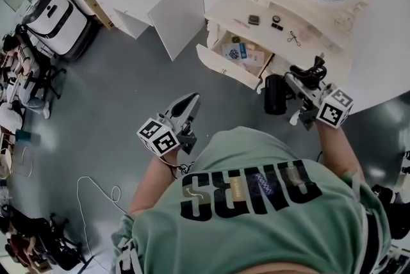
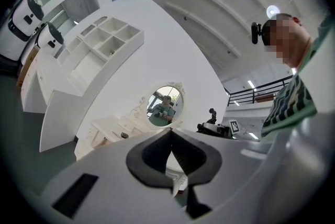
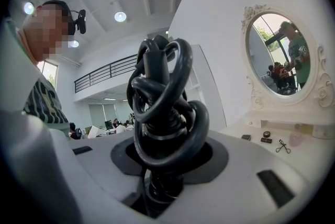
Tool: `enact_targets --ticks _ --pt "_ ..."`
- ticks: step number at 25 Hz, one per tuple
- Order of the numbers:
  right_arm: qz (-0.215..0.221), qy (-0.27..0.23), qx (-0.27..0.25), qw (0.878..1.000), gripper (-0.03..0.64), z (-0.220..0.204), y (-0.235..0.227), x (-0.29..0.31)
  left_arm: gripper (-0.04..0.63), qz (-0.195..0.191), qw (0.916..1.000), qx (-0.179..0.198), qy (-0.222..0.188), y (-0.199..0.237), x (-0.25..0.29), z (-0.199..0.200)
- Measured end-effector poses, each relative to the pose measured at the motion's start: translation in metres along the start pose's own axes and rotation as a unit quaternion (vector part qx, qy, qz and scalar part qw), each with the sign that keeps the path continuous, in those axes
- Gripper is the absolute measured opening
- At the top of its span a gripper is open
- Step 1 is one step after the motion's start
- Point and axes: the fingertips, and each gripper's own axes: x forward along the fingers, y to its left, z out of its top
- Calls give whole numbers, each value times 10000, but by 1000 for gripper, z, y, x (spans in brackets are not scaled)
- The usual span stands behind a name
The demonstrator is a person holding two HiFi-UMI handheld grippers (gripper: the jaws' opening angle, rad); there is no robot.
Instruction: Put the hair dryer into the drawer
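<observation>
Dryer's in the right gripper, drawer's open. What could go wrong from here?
The right gripper clamps the hair dryer near its coiled cord, with the body hanging off to one side; it could swing or slip. The open drawer already holds packets, so the dryer may not sit flat. The cord loops could snag on the drawer front.

A white dressing table (image 1: 269,7) stands on the grey floor (image 1: 115,93). On its top lie a small dark square box (image 1: 254,20), a small round pot (image 1: 276,19) near it, a little black piece (image 1: 277,27) just beside the pot, and a scissor-like metal tool (image 1: 293,38) further along. The table's drawer (image 1: 224,68) is pulled open, and flat packets (image 1: 242,54) lie inside it. On the floor, well apart from the table, lie a loose white cable (image 1: 96,193) and two white machines (image 1: 54,16).
</observation>
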Motion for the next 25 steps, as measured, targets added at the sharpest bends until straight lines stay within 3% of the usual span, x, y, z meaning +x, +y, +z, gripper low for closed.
enact_targets --ticks 5,13,16,25 --pt "66 139 74 9999 137 8 -17 39 8 224 9992 -318 32 28 0 8" --pt "411 125 174 9989 137 13 -89 75 8 521 9985 -185 63 57 51 12" --pt "656 97 231 9975 137 19 -131 92 8 738 9972 9 71 71 82 13" --pt "1515 461 33 9874 137 42 -249 136 8 1455 9891 36 -224 98 209 25"
